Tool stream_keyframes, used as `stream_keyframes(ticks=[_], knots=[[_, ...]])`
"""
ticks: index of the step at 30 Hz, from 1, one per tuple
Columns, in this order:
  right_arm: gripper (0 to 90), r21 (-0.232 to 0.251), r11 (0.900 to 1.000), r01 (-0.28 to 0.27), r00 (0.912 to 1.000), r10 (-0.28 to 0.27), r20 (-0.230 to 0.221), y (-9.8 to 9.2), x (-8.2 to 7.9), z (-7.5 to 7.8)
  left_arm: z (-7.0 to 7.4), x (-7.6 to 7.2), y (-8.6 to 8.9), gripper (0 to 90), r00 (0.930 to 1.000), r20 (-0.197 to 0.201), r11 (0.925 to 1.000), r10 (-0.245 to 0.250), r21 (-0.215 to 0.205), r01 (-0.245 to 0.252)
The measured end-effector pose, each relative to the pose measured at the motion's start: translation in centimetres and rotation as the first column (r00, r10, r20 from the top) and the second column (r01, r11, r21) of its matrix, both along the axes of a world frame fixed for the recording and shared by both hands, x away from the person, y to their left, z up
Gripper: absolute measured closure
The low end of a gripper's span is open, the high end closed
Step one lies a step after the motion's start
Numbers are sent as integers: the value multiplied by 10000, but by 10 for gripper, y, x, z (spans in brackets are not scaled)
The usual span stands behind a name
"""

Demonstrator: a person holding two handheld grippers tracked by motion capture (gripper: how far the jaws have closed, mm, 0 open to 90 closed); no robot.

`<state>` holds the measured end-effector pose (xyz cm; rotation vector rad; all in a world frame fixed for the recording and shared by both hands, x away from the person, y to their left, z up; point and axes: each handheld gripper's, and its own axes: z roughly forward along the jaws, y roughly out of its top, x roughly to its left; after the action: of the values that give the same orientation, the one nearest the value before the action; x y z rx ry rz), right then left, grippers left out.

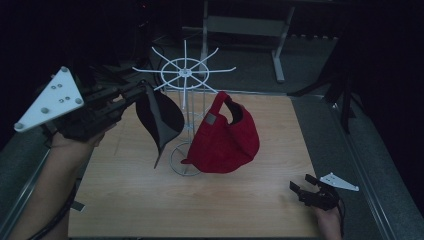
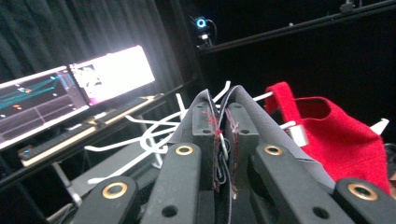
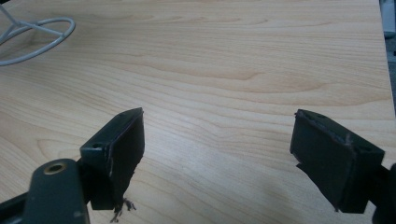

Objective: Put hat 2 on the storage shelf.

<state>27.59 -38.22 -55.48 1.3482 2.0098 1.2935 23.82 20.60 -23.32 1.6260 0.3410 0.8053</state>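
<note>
High view puts my left gripper (image 1: 131, 95) just left of the white wire rack (image 1: 184, 75), its jaws pinching the rear edge of a dark cap (image 1: 160, 120) that hangs off them in the air, brim pointing down beside the rack's stem. Along my own left jaws I see that grey fabric (image 2: 261, 121) folded thin between the pads, pressed tight. It looks light and floppy, soft in the crown and stiffer only at the brim, so a pinch on the back band seems the right hold for slipping it over a prong. Right of the stem a red cap (image 1: 225, 137) already hangs from the rack. My right gripper (image 1: 307, 188) rests low, well right of the rack's base ring (image 3: 32, 39), jaws spread over the bare wooden surface (image 3: 224, 70), holding nothing.
</note>
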Motion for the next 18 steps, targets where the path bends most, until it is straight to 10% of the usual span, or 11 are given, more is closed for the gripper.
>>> stream_keyframes(ticks=[18], knots=[[176, -3, 10000, 11, 10000, -11, -73, 0, 0, 0, -26, 9, 1, 848, 9844, -1520, 9930, -881, 642, 988]])
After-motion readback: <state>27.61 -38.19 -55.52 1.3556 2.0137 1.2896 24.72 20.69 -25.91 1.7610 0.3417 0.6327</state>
